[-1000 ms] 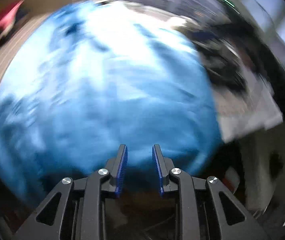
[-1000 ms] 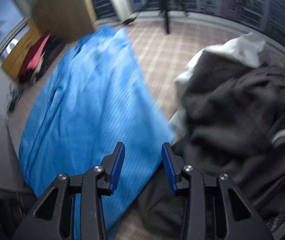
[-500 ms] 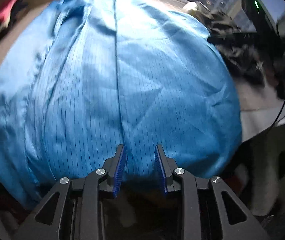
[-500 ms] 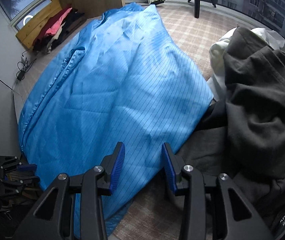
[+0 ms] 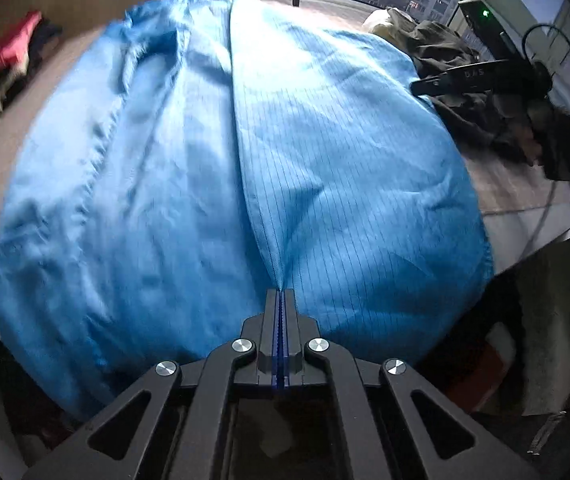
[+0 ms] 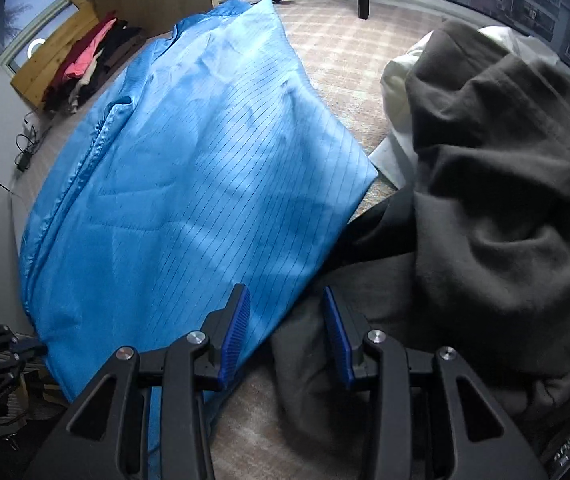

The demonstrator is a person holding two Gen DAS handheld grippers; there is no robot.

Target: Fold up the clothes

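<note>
left tool (image 5: 281, 300) pinched shut on blue garment (image 5: 225, 168) hem, bottom centre | right tool (image 6: 287, 320) open over its lower-right edge, no grip | garment spread across tabletop (image 6: 337, 52), grey pile (image 6: 505, 184) right | advice: catch hem only, lift both evenly

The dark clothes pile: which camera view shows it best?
The right wrist view. There the dark pile fills the right side, close and sharp, beside the blue garment. The left wrist view shows only a small, far part of it at the upper right, behind the blue cloth.
</note>
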